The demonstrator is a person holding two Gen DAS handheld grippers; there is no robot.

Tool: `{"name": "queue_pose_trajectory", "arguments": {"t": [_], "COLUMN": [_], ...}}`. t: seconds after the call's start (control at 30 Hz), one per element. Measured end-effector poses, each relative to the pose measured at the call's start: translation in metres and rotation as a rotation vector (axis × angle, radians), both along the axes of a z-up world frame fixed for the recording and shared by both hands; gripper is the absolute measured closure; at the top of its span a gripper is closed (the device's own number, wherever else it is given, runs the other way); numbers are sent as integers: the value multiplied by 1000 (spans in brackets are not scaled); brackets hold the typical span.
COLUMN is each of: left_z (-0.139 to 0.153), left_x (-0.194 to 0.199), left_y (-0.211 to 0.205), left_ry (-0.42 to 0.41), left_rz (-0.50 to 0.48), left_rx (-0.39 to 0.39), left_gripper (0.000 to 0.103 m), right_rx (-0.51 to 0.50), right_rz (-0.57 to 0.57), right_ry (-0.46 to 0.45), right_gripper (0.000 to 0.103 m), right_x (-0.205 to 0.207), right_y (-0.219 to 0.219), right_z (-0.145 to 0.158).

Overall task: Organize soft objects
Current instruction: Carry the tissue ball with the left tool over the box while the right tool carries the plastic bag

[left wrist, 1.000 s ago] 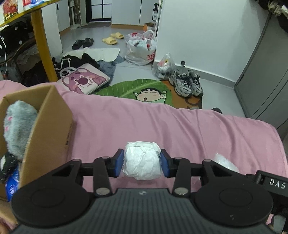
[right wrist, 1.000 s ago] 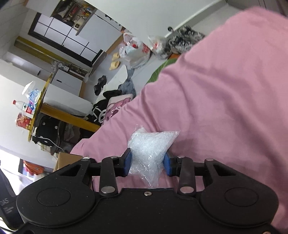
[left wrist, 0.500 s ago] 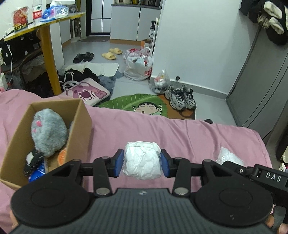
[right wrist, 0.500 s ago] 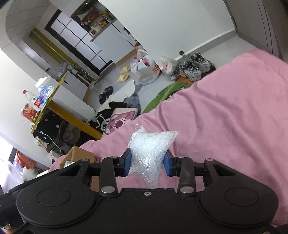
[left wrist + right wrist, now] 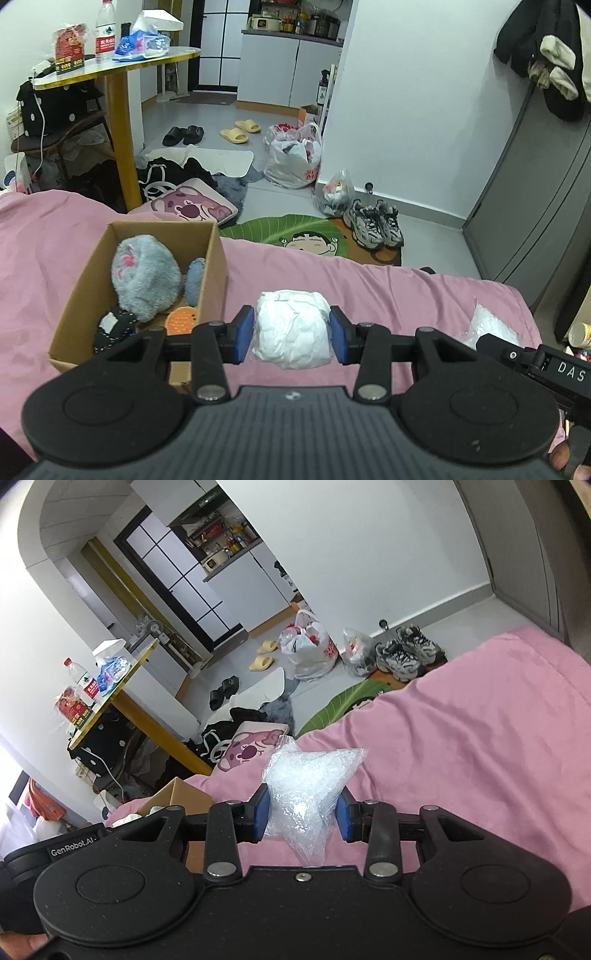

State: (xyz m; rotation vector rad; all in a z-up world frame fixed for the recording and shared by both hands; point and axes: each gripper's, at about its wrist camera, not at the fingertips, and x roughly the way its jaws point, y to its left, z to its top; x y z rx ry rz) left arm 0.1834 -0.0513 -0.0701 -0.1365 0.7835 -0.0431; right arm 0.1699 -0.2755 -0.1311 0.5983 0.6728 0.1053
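**Two soft bundles held above the pink bed**

While the left gripper (image 5: pixel 291 334) clamps a crumpled white plastic bundle (image 5: pixel 291 332) between its blue pads, the right gripper (image 5: pixel 302 812) pinches a clear bag of bubbly plastic film (image 5: pixel 308 794) the same way. Both loads hang over the pink bedspread (image 5: pixel 388 291).

Just left of the left gripper sits an open cardboard box (image 5: pixel 212 280) on the bedspread. It holds a grey plush toy (image 5: pixel 146 275), a small blue plush piece (image 5: pixel 194 280), an orange item and a dark speckled item. The box's near corner is hidden behind the gripper's frame.

Beyond the bed lie a green leaf-shaped cartoon rug (image 5: pixel 295 230), grey sneakers (image 5: pixel 375 223), a bear-print cushion (image 5: pixel 188 206), filled plastic bags (image 5: pixel 295 155) and slippers. A yellow-legged table (image 5: pixel 122 122) carries a bottle and packets.
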Motion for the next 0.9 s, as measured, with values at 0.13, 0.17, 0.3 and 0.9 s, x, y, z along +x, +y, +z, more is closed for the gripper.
{"name": "queue_pose_trajectory", "arguments": {"t": [0.13,0.17,0.3,0.9], "left_z": [5,7,13,31], "left_x": [-8,-9,-15,-24], "left_y": [10,12,22,89], "left_ry": [-12,-15,-33,-77], "left_rz": [6,8,15,82], "left_rx": [-10,-12,-18,-75], "left_gripper": [61,61,61,61], "right_rx": [-28,-34,-55,-109], "right_rz": [8,15,41,133], "right_ry": [-34,-44,-78,-159], "right_gripper": [67,67,67,67], "right_x": [-5,-5,-7,-8], "right_y": [11,13,24,87], "right_z": [10,13,21,51]}}
